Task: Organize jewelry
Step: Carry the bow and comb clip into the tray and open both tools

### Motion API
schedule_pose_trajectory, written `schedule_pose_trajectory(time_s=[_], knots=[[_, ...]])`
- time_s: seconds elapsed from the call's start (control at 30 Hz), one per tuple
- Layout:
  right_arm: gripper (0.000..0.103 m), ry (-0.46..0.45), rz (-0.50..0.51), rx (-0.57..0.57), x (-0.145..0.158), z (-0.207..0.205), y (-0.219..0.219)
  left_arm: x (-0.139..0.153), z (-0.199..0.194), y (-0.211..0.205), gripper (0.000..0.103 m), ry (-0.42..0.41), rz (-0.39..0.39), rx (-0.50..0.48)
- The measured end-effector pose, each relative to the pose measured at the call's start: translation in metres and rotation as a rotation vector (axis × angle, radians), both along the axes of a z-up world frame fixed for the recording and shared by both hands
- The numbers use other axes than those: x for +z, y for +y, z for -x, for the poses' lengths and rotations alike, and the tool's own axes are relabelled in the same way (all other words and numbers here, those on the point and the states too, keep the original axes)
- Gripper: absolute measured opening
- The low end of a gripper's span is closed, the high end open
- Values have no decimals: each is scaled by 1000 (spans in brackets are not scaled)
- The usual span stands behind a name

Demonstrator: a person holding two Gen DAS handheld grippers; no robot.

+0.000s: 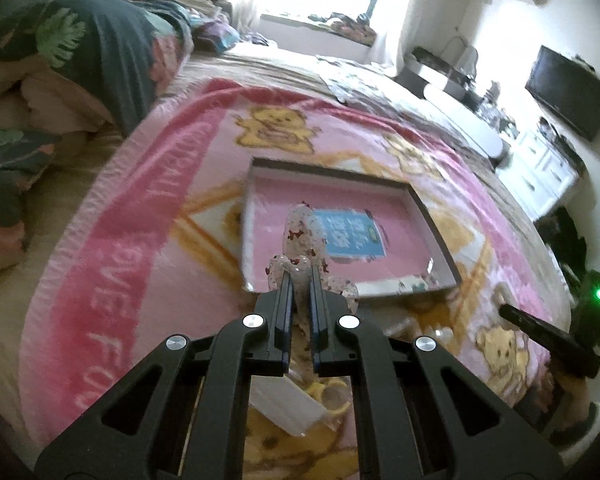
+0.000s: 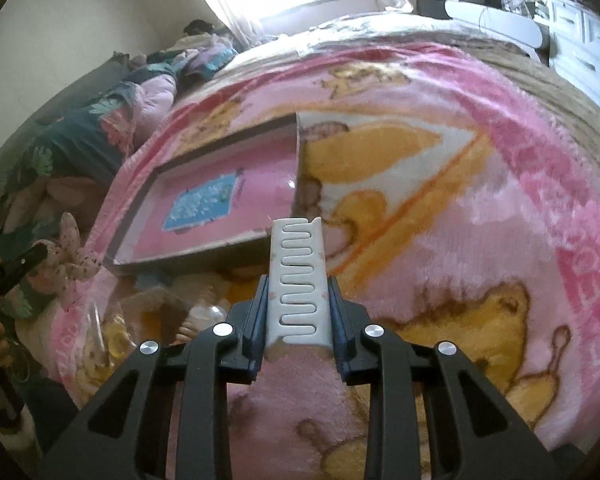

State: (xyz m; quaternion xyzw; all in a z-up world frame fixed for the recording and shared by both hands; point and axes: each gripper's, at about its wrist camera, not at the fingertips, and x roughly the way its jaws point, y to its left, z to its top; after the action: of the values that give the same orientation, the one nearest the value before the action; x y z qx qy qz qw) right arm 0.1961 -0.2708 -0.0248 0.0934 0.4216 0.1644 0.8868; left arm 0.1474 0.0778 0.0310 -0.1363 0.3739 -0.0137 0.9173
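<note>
My left gripper (image 1: pixel 299 276) is shut on a pale fabric bow (image 1: pixel 303 229) with small red print, held above the near edge of a shallow box tray (image 1: pixel 342 174) with a pink floor and a blue label (image 1: pixel 350 234). The bow also shows in the right wrist view (image 2: pixel 70 254), at the far left. My right gripper (image 2: pixel 298 280) is shut on a white hair clip (image 2: pixel 297 276) with interlocking teeth, held over the pink blanket to the right of the tray (image 2: pixel 204 254).
The tray lies on a pink bear-print blanket (image 1: pixel 140 208) on a bed. Loose items, a white box (image 1: pixel 288 410) and a clear bag (image 2: pixel 104 328), lie on the blanket near the tray's front. Pillows (image 1: pixel 80 52) sit at the left. A TV (image 1: pixel 568 92) and cabinets stand at the right.
</note>
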Motion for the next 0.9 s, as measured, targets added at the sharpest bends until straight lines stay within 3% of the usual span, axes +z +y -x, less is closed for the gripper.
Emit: schedule_pose_trajectory(time_s=[0.27, 0.57, 0.9], knots=[[26, -50, 6, 59, 26, -13, 28, 17, -12, 25, 1, -35, -8, 59], [26, -74, 2, 114, 40, -36, 69, 33, -34, 27, 1, -85, 5, 64], [26, -62, 29, 129, 32, -68, 100, 15, -81, 4, 1, -70, 59, -11]])
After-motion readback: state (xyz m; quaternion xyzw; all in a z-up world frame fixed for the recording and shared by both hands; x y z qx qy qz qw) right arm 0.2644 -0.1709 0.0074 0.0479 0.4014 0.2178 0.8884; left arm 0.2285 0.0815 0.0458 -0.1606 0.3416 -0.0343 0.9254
